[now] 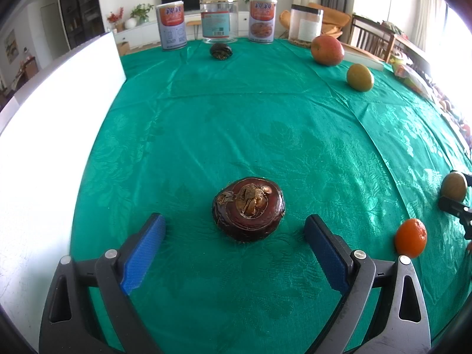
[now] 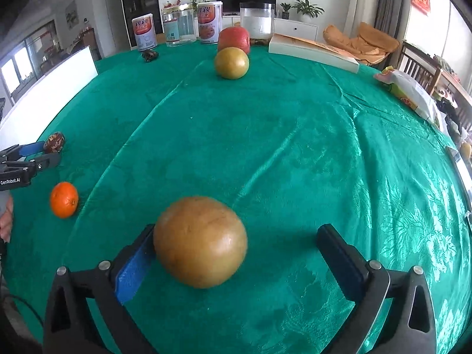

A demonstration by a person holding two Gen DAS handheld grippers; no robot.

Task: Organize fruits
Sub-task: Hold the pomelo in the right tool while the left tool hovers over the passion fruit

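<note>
left hand-held gripper [image 1: 234, 244] apart, framing water chestnut [image 1: 248, 208] for pickup | right hand-held gripper [image 2: 236, 247] apart, left pad touching yellow fruit [image 2: 200, 241]

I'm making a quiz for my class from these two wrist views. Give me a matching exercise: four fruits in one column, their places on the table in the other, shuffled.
Things:
1. water chestnut
2. golden-brown round fruit
3. tangerine
4. red apple

Places:
A. far end, just behind a yellow-green fruit
B. between the open left gripper fingers
C. against one pad of the open right gripper
D. alone on the green tablecloth between the two grippers

Pairs: 1-B, 2-C, 3-D, 4-A
</note>
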